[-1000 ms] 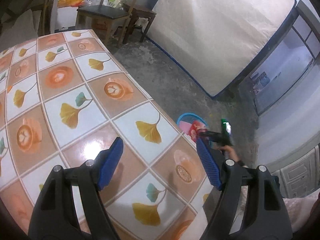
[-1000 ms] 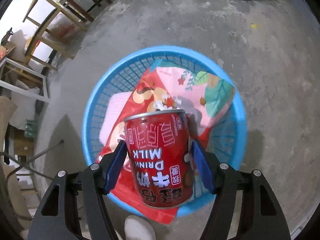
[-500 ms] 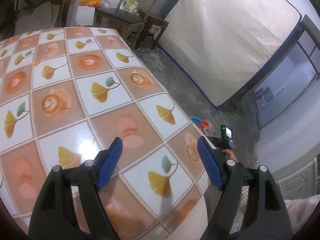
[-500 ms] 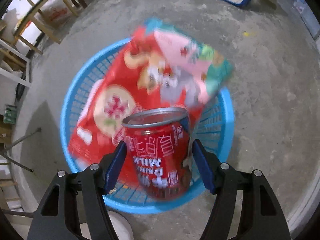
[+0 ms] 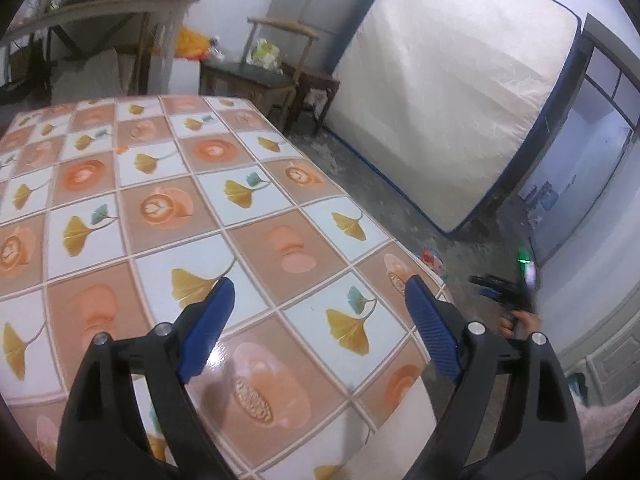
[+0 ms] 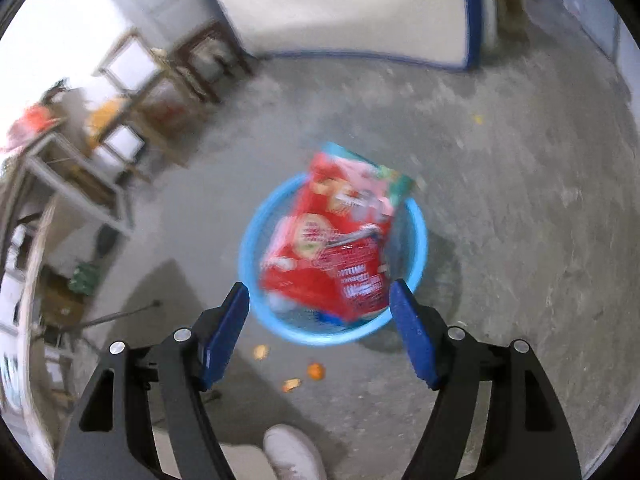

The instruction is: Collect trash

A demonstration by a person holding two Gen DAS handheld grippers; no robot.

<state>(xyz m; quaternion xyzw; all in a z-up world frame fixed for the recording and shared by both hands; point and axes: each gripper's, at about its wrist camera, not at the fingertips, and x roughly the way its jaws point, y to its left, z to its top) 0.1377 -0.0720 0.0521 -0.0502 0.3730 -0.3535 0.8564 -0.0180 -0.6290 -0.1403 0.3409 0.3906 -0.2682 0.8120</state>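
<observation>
1. Your right gripper (image 6: 318,314) hangs above the floor with its blue pads (image 6: 226,334) spread wide and nothing between them; its jaws have just been opening, and the red can (image 6: 356,266) now lies below in the blue basket (image 6: 256,236), free of the pads.
2. Your left gripper (image 5: 316,328) hovers over the near right part of the table (image 5: 120,200); its jaws too have just been opening, they stand wide, and they hold nothing.
3. Just beyond your shoe (image 6: 294,454), small orange scraps (image 6: 316,371) lie on the concrete floor (image 6: 520,200), near the basket's near rim but outside it.
4. In the basket, the can rests on the red snack bag (image 6: 320,240), whose far end sticks up past the far rim; blur hides whether the can has settled.
5. From the left wrist view, the tiled tabletop shows no litter except a small orange speck (image 5: 121,147) towards its far left; too small to name.
6. Past the table's right edge you can glimpse the bag and your right hand (image 5: 518,322); further off stand a chair (image 5: 276,68) and a mattress (image 5: 460,112) against the wall.
7. I judge the drop-off step just done; the next move likely calls for finding what litter remains; the floor scraps look small and flat, so a low, careful pinch would be needed.
</observation>
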